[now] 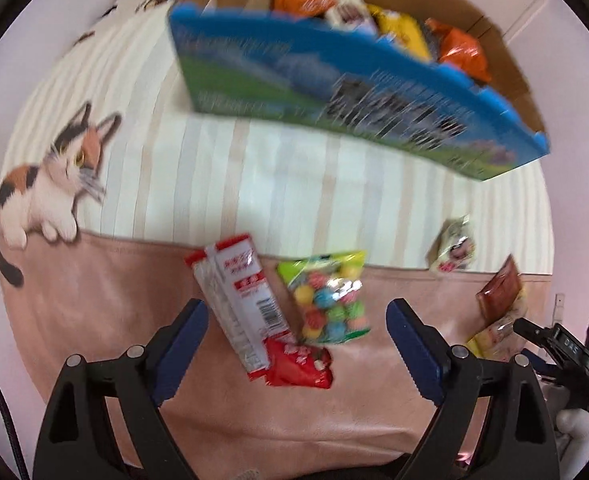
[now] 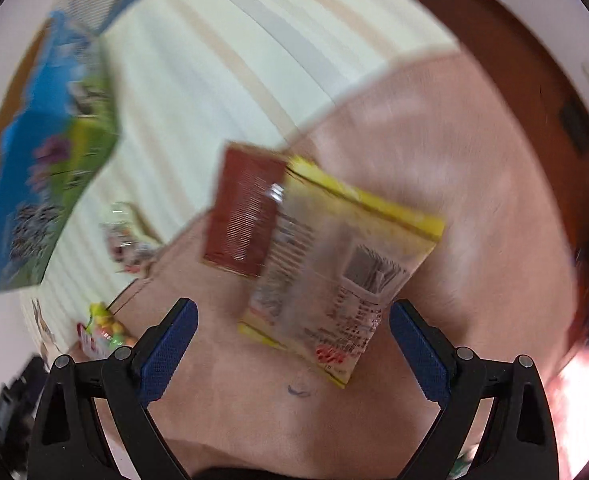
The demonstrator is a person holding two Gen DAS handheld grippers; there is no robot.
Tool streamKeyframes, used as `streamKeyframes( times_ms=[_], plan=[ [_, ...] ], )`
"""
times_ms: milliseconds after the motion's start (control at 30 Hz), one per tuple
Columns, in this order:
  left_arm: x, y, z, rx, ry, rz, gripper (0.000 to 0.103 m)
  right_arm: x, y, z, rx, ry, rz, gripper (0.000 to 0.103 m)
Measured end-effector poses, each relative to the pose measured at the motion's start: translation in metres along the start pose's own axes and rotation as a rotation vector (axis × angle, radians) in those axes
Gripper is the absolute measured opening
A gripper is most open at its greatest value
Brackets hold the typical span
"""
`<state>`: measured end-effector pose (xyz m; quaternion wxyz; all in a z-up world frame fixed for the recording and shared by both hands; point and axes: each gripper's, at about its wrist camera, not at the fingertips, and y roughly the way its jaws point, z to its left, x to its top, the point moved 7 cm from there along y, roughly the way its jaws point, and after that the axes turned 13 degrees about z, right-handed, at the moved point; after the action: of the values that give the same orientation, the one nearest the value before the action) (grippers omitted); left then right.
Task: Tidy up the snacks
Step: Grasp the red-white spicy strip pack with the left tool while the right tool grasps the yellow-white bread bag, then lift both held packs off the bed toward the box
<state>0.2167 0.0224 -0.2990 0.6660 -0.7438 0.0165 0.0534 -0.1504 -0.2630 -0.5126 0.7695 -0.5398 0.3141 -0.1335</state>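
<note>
Two sets of jaws stand wide and empty: my left gripper (image 1: pixel 296 330) brackets the candy bag (image 1: pixel 328 298) and red-white packet (image 1: pixel 238 300), my right gripper (image 2: pixel 292 334) the yellow packet (image 2: pixel 342 276), ready for boxing.

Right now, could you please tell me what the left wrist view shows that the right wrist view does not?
Only the left wrist view shows inside the cardboard box, with its orange and yellow packets, the cat print and the red packet.

Only the right wrist view shows the yellow packet in full, overlapping the brown packet.

Both show the candy bag, the blue box front and an open gripper.
</note>
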Motion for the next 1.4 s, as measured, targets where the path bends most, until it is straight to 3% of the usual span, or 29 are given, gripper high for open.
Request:
streamKeyframes(
  times_ms=[167, 367, 400, 800, 933, 1067, 1167, 1300, 1400],
  plan=[
    [-0.007, 0.014, 0.023, 0.014, -0.047, 0.041, 0.091, 0.004, 0.03, -0.008, -0.008, 0.025, 0.002, 0.098],
    [-0.013, 0.033, 0.042, 0.029, -0.084, 0.09, 0.091, 0.001, 0.039, 0.014, -0.121, -0.12, -0.049, 0.064],
    [-0.014, 0.038, 0.044, 0.022, -0.097, 0.104, 0.091, -0.003, 0.04, 0.018, -0.137, -0.15, -0.049, 0.062],
    [0.002, 0.107, 0.055, -0.088, -0.227, 0.204, 0.089, -0.059, 0.071, 0.083, -0.222, -0.431, 0.001, 0.059],
    [0.005, 0.114, 0.061, -0.073, -0.237, 0.177, 0.073, -0.065, 0.079, 0.103, -0.246, -0.482, -0.003, 0.059],
    [0.004, 0.11, 0.066, -0.028, -0.18, 0.144, 0.056, -0.068, 0.082, 0.124, -0.254, -0.524, -0.007, 0.058],
    [0.006, 0.103, 0.065, 0.023, -0.114, 0.116, 0.055, -0.066, 0.084, 0.139, -0.265, -0.543, -0.004, 0.058],
    [0.017, 0.083, 0.05, 0.194, 0.065, 0.001, 0.055, -0.059, 0.081, 0.15, -0.284, -0.589, 0.019, 0.059],
    [0.028, 0.077, 0.041, 0.252, 0.153, -0.024, 0.055, -0.055, 0.09, 0.16, -0.282, -0.596, 0.047, 0.07]
  ],
)
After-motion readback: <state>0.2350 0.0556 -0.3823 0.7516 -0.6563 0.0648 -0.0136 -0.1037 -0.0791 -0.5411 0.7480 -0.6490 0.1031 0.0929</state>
